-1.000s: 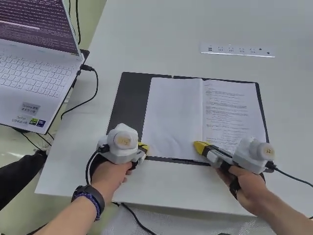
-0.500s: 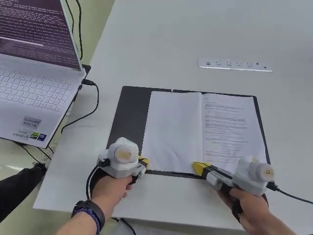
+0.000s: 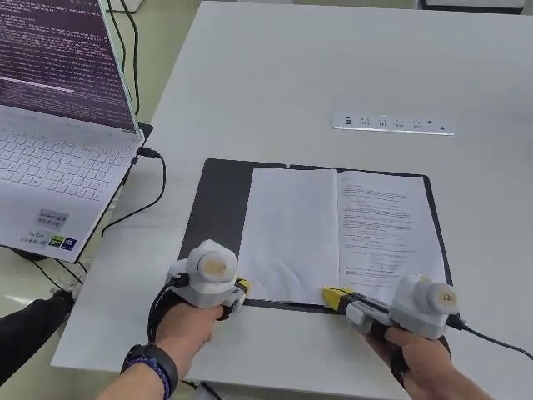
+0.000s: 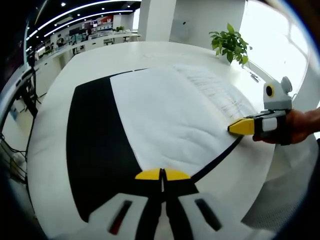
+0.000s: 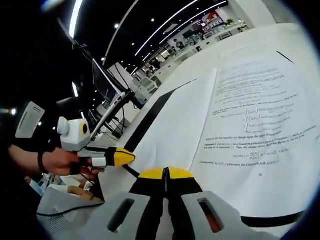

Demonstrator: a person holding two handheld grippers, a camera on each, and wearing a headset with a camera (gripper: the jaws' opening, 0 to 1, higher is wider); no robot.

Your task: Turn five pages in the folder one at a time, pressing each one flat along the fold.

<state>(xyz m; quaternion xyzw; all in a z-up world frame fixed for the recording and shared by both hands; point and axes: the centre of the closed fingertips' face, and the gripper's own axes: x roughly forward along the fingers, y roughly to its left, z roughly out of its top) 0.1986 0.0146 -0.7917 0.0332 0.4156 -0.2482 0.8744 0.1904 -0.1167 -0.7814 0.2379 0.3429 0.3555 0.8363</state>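
A black folder [image 3: 218,196] lies open on the white table, with a blank white page [image 3: 287,229] on its left and a printed page [image 3: 385,225] on its right. The fold [image 3: 338,229] runs between them. My left gripper [image 3: 241,287] is shut at the folder's near left edge, its yellow tips [image 4: 162,174] touching the blank page's corner. My right gripper [image 3: 336,296] is shut at the near end of the fold, yellow tips [image 5: 166,173] resting at the printed page's bottom edge. Each gripper shows in the other's view: the right gripper [image 4: 243,126], the left gripper [image 5: 120,156].
An open white laptop [image 3: 58,142] stands at the left with a black cable [image 3: 146,187] trailing toward the folder. A power strip [image 3: 391,125] is set into the table beyond the folder. The table's near edge [image 3: 275,375] runs just under my hands.
The head camera has tilted, so the folder sits lower in the picture. Both grippers have drawn slightly nearer along the folder's bottom edge, still shut.
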